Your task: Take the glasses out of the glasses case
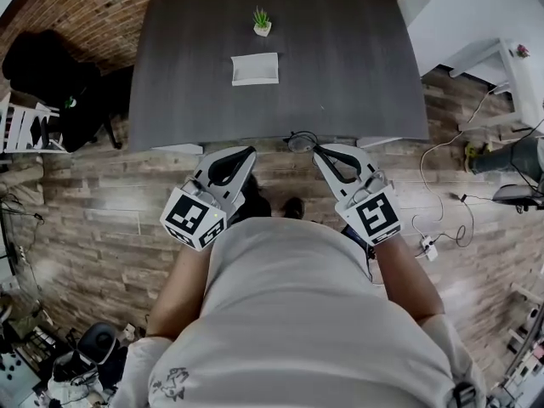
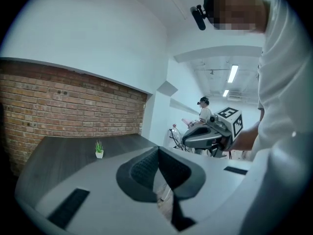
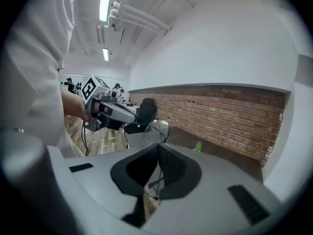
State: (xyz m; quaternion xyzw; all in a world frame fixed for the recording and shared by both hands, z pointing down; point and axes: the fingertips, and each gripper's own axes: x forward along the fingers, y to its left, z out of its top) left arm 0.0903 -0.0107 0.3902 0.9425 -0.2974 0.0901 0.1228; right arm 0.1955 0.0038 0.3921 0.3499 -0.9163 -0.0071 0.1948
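The dark table [image 1: 357,75] ends in a straight near edge, and both grippers hang just short of it over the wood floor [image 1: 110,219]. The white glasses case [image 1: 255,68] lies mid-table towards the far side, with tabletop spreading wide to its left and right and a small potted plant [image 1: 262,20] beyond it. The right gripper [image 1: 321,151] has its jaws pinched together on the glasses [image 1: 299,141], one lens standing past the tips. The left gripper [image 1: 249,151] has its jaws closed tip to tip, with nothing between them.

Free tabletop [image 1: 348,75] beside plant [image 1: 262,20], case [image 1: 254,69]
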